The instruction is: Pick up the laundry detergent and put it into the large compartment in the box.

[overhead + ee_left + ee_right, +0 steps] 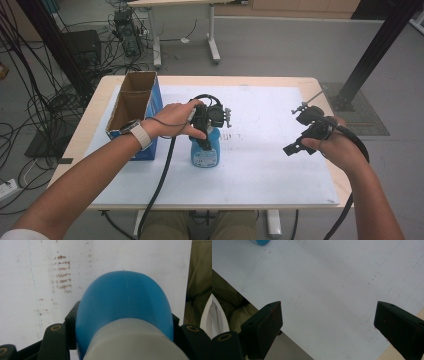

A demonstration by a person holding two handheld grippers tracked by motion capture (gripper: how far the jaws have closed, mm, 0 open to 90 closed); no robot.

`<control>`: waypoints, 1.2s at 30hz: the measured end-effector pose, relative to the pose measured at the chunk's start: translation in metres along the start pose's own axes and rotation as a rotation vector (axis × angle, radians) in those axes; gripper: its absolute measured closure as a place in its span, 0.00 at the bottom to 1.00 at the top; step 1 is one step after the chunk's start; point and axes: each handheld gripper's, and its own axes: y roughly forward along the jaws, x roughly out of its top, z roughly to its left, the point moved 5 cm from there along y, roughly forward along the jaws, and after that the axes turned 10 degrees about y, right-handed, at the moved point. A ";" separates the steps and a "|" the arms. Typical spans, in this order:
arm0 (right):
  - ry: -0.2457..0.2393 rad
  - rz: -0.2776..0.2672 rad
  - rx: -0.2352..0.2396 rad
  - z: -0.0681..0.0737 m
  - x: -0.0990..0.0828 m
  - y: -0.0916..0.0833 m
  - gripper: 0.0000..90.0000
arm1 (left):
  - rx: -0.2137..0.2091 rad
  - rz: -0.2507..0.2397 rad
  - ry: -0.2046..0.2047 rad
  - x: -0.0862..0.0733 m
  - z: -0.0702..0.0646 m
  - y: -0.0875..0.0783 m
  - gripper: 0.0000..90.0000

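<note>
Standing just left of the blue bottle [205,152] is an open cardboard box [134,112] with blue outer sides, set at the left edge of the white mat [260,170] that covers most of the desk [320,82]. The box has two compartments, one behind the other, and nothing can be made out inside either. It sits close to the person's left forearm but apart from the bottle. The rest of the mat around the bottle is bare apart from faint reddish smudges and pen marks.

The bottle stands upright near the middle of the mat, a little left of centre, its long axis vertical and its labelled lower body towards the person. The left gripper [206,131] comes at it from above, its jaws clenched on the upper part (in the left gripper view the blue shoulder [125,302] bulges up between the two black jaws, with a pale grey-white band below it nearest the camera). The left hand [175,120] wraps the gripper body, and its cable trails down off the near edge of the desk.

The right gripper [300,145] is well apart, over the right side of the mat, held in the right hand [340,145]. Its jaws are released and spread wide, with nothing between them but white mat and a corner of bare desk.
</note>
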 end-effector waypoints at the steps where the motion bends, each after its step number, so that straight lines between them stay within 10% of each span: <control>1: -0.001 0.000 -0.001 0.000 0.000 0.000 0.09 | 0.000 -0.001 0.000 0.000 0.000 0.000 0.43; 36: 0.005 -0.003 0.003 -0.002 -0.003 0.000 0.09 | 0.007 0.004 -0.007 0.001 -0.003 0.000 0.44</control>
